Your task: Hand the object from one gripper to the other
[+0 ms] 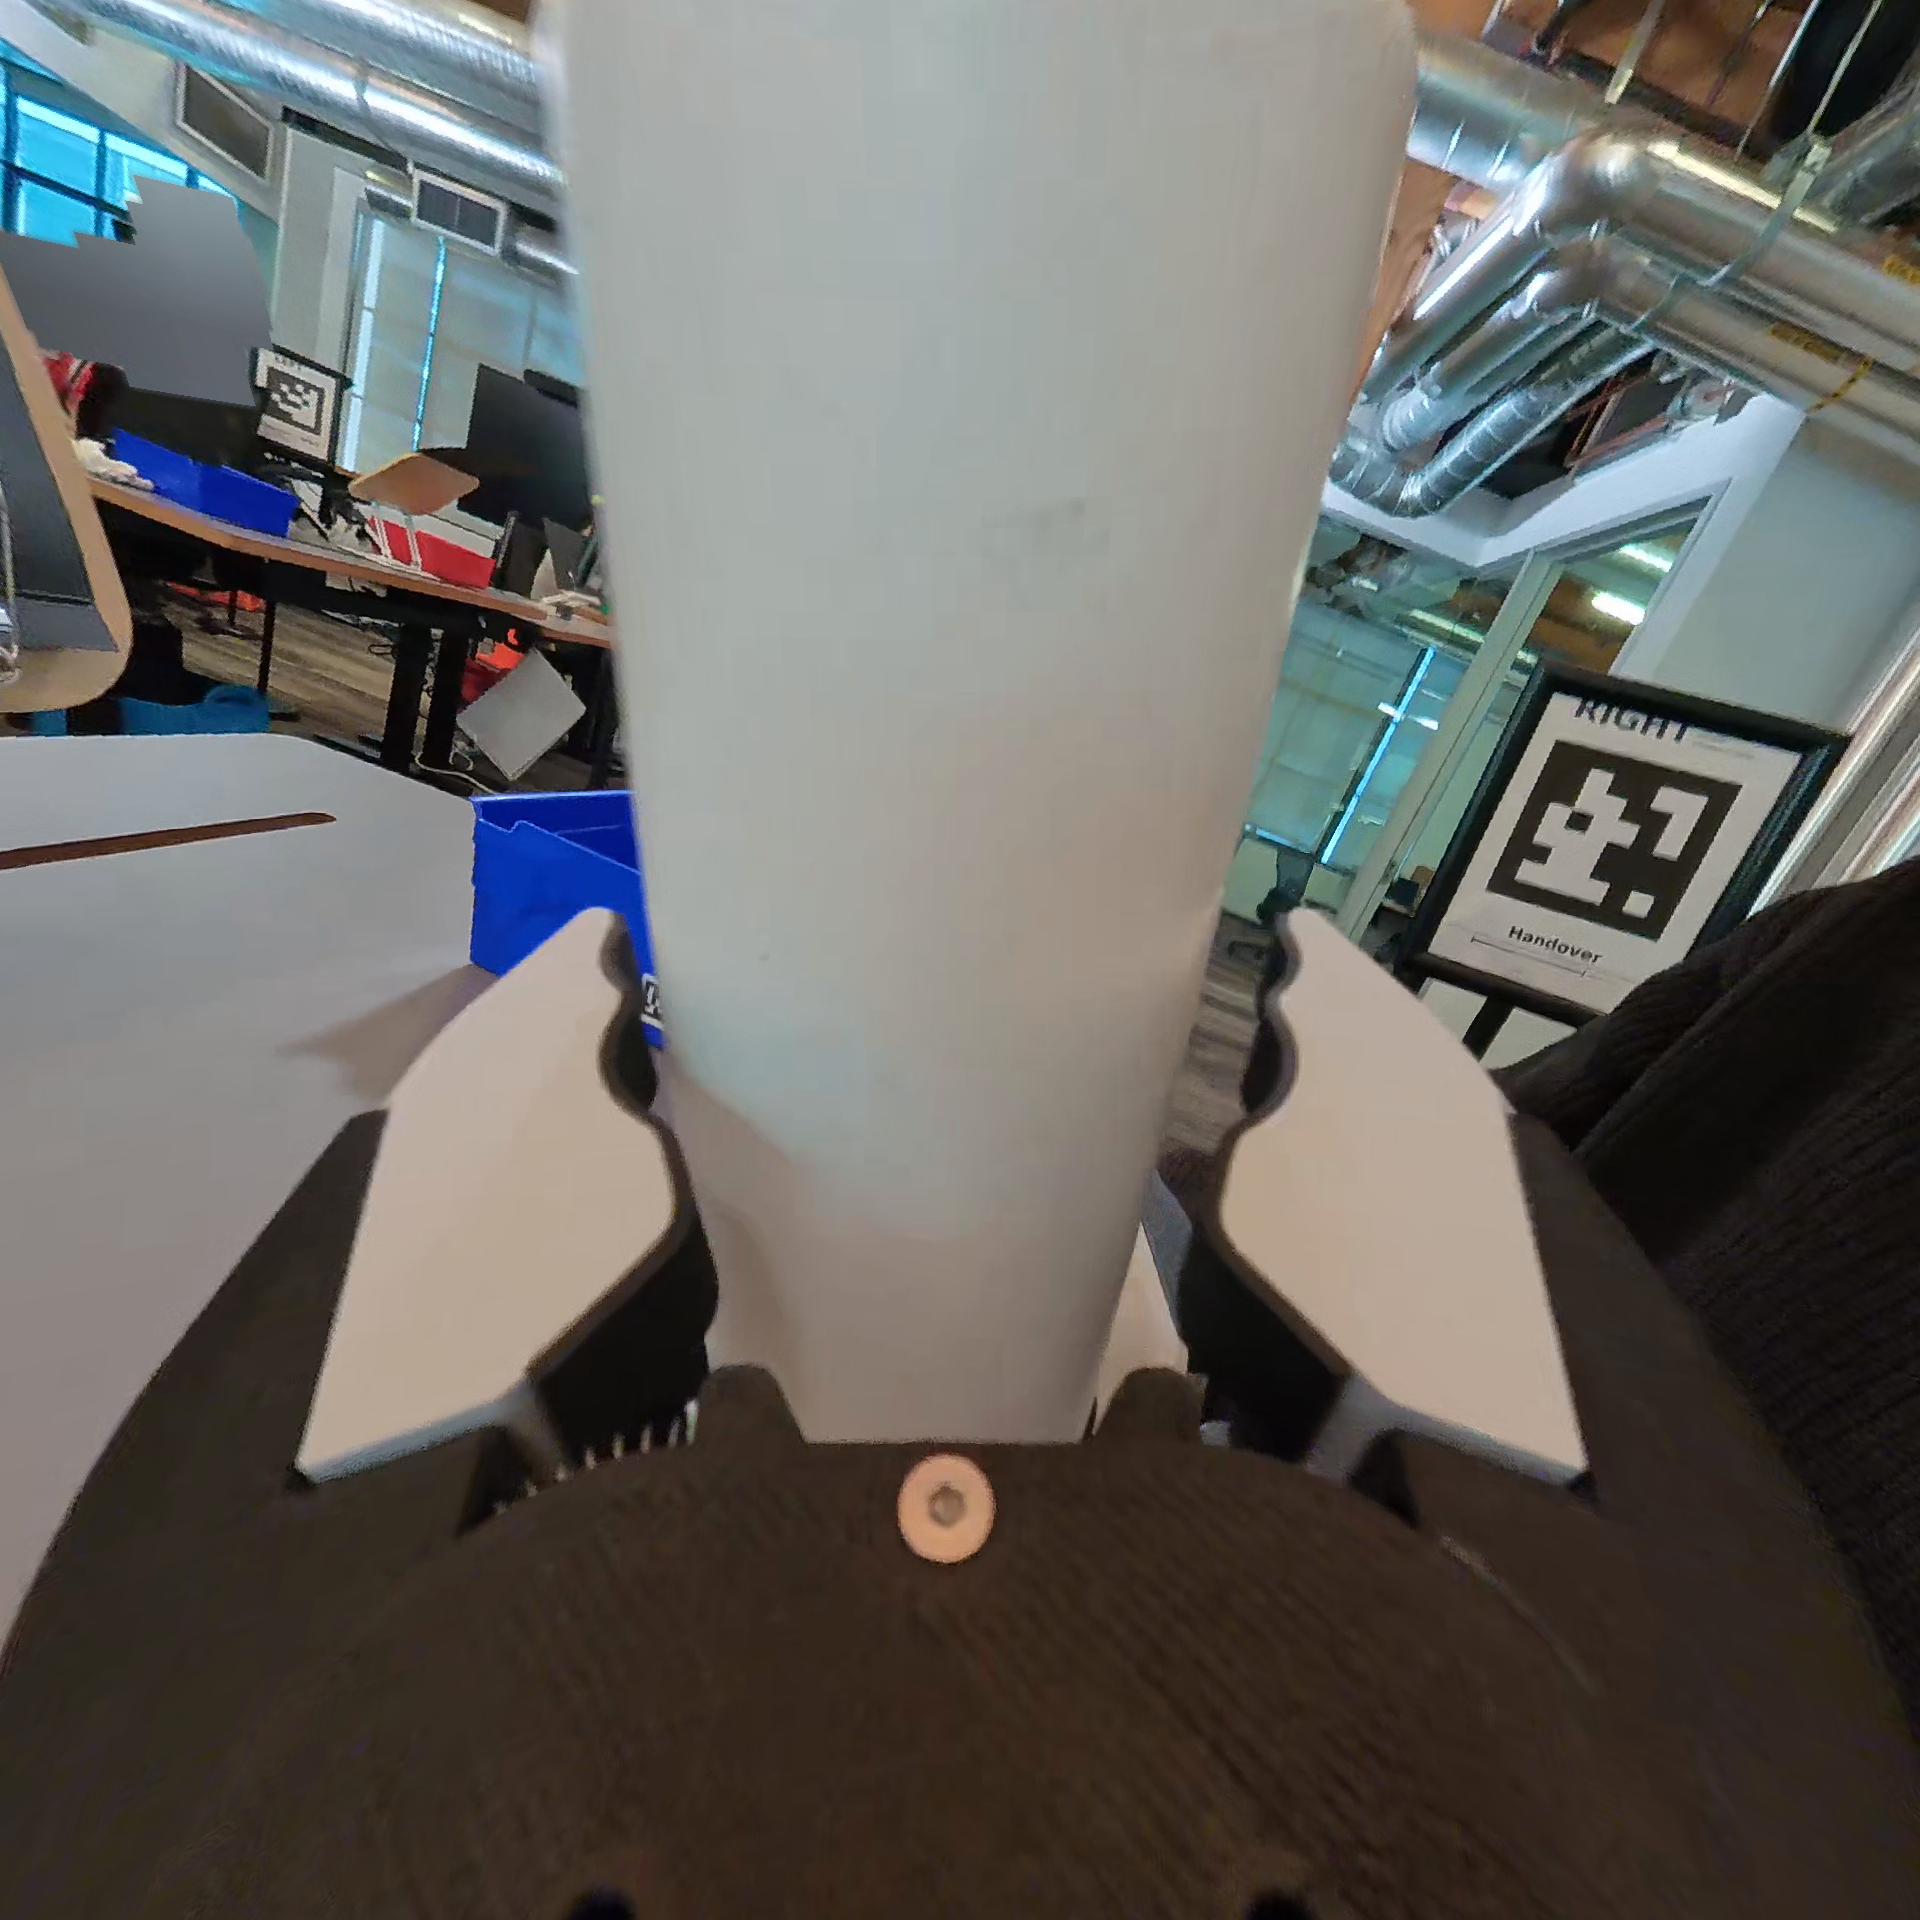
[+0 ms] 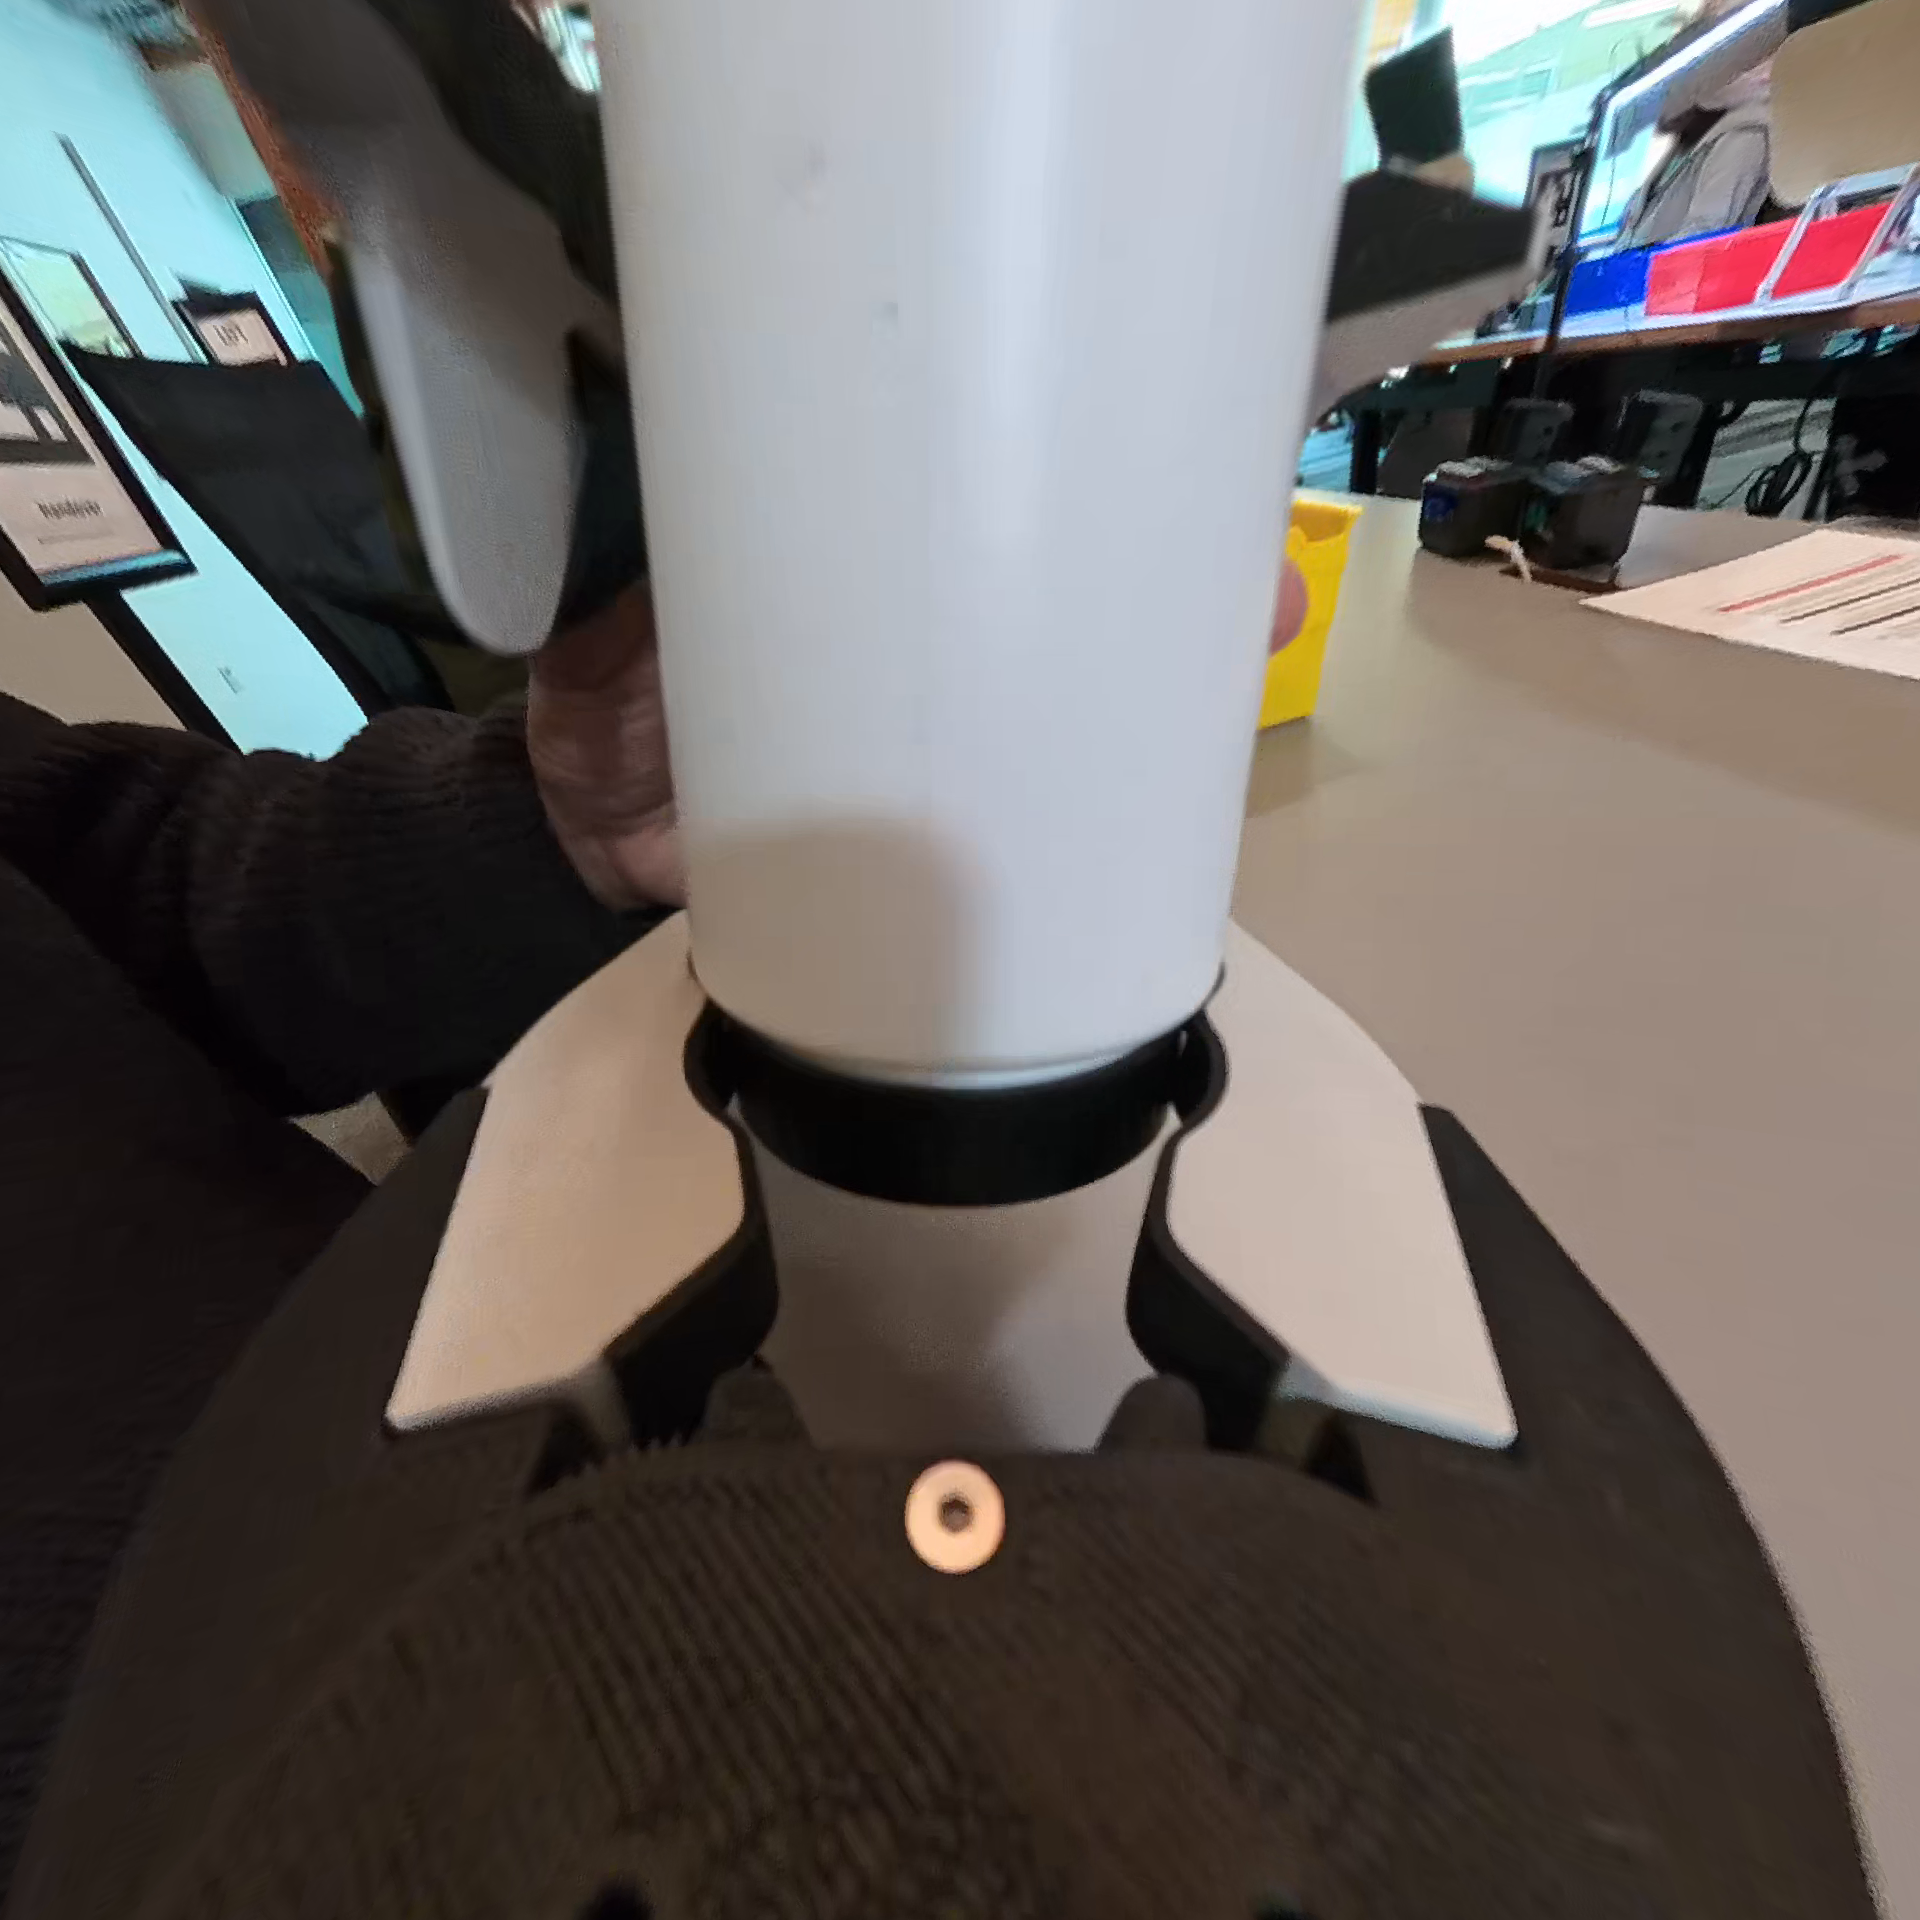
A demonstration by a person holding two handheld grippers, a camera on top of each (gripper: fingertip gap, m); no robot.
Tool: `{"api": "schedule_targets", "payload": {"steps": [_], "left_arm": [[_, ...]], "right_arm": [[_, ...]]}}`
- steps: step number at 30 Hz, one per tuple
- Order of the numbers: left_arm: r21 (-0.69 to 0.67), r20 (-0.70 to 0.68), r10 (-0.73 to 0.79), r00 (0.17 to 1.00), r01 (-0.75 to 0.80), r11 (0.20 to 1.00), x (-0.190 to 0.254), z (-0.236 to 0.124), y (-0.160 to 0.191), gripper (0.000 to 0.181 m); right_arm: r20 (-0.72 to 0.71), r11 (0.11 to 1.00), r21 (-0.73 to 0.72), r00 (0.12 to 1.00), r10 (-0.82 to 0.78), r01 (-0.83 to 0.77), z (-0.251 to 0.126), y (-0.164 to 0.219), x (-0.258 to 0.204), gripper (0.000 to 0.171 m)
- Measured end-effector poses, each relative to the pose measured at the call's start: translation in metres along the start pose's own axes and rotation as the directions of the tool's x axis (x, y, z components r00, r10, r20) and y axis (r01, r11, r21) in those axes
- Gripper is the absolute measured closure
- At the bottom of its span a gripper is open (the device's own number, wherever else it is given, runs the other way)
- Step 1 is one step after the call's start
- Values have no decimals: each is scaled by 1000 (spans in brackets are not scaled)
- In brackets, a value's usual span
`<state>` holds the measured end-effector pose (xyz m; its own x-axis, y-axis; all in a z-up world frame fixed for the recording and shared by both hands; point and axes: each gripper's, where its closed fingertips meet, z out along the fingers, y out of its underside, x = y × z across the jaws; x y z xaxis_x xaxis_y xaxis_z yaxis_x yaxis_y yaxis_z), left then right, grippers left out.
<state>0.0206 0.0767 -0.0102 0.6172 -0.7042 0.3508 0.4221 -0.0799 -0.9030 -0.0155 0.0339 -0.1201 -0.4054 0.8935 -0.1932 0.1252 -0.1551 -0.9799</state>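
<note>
We saw the bottle [image 2: 956, 540] standing between our right gripper [image 2: 954, 1049] fingers, the bin [image 2: 1311, 613] behind it on the table [image 2: 1558, 935], papers [image 2: 1808, 603] farther right.

The right hand-held gripper [image 2: 954, 1049], with pale fingers on a black body, is clamped on the black cap end of a tall white cylindrical bottle [image 2: 956, 520] that rises out of the top of the frame. Higher up, the other hand-held gripper's white fingers [image 2: 457, 395] flank the bottle; whether they touch it is unclear. A yellow plastic bin [image 2: 1311, 613] stands on the beige bench [image 2: 1558, 935] behind the bottle, a printed sheet [image 2: 1787, 608] near the far right edge.
</note>
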Motion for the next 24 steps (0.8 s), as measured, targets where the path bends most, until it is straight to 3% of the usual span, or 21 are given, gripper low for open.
{"api": "schedule_targets", "payload": {"steps": [6,11,18,24], "left_arm": [[-102,61,160,985,-154,983,4,9,10,50],[-64,53,107,993,-103,993,2,5,7,52],[15,70,-7,998,6,1000,-20,-8,7,55],[29,133,44,990,-48,998,-33,-20,-3,55]], "right_arm": [[-6,993,111,999,49,-48,-13,-18,8,85],[2,967,244,998,70,-68,-33,-40,17,86],[-101,976,212,995,-20,41,-49,-41,36,86],[-117,983,164,991,-66,85,-47,-34,38,86]]}}
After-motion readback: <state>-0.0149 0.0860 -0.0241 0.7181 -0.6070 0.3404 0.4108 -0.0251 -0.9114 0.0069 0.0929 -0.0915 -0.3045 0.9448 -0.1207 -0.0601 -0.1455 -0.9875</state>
